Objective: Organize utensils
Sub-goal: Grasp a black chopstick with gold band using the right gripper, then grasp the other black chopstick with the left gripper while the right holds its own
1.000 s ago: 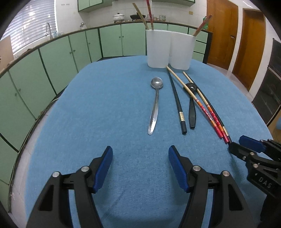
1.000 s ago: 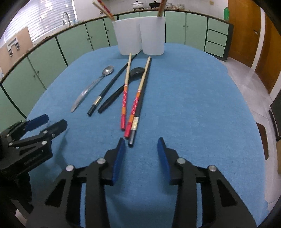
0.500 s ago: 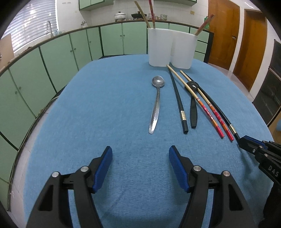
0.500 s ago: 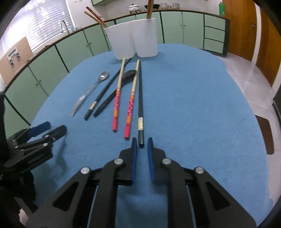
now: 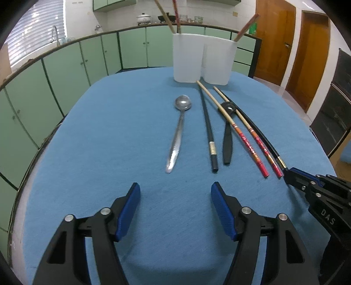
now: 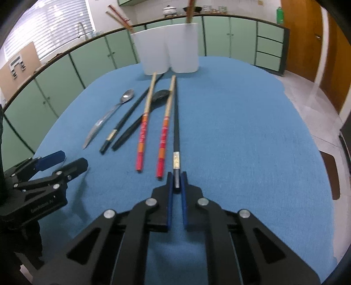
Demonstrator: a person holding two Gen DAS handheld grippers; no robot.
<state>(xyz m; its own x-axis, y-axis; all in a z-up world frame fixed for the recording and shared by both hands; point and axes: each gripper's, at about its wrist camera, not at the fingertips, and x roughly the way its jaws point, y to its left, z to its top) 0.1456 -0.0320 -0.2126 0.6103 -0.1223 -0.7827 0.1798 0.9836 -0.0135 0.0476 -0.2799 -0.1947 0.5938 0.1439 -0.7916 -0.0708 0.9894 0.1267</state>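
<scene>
A run of pale green cabinets [image 5: 65, 70] curves round the room under a dark-edged countertop, with a tap [image 5: 54, 32] below a bright window with blinds [image 5: 37, 26] at the left. White tiled wall [image 5: 131, 13] rises behind a lidded pot [image 5: 143, 18]. Wooden doors [image 5: 272, 41] stand at the right, above a pale tiled floor [image 6: 311, 105].

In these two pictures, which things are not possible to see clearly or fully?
- Lower parts of the chopsticks standing in the white holder: hidden by its opaque walls, both views.
- Far tip of the black chopstick held by the right tool: hidden behind a red-handled chopstick, right wrist view.
- Right tool body: cut off by the edge, left wrist view.
- Print on the black chopstick's gold band: too small.
</scene>
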